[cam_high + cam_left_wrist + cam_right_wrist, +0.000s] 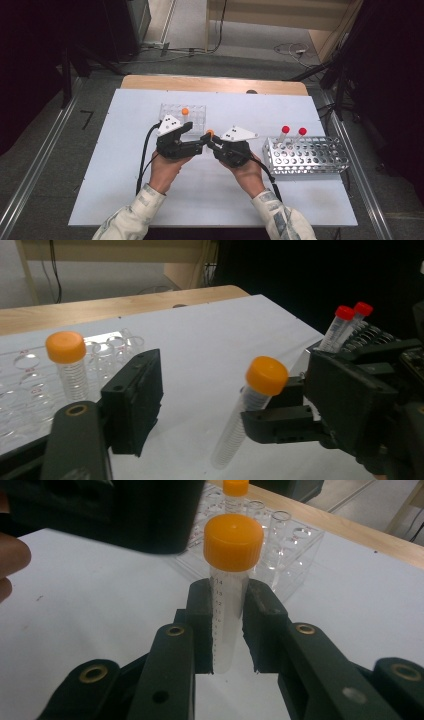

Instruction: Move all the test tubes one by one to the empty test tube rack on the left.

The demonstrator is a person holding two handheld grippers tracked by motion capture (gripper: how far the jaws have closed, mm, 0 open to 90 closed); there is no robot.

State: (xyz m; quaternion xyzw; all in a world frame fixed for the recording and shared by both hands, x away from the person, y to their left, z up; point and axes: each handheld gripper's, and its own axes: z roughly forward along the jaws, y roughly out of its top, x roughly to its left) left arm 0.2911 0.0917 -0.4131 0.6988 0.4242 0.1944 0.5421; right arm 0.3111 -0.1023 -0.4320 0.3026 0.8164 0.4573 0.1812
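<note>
Right gripper (227, 630) clamped on orange-capped tube (230, 580) mid-table, left gripper (200, 146) jaws apart around it, clear rack (172, 114) toward far edge.

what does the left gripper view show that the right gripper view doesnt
Left gripper view: two red-capped tubes in the metal rack, and the right gripper from outside, clamping the orange-capped tube.
Right gripper view: the tube's printed scale between the pads.
Both: that held tube, plus a second orange-capped tube in the clear rack.

left tool (195, 405) one jaw cut off, tube (227, 615) bottom hidden
</note>
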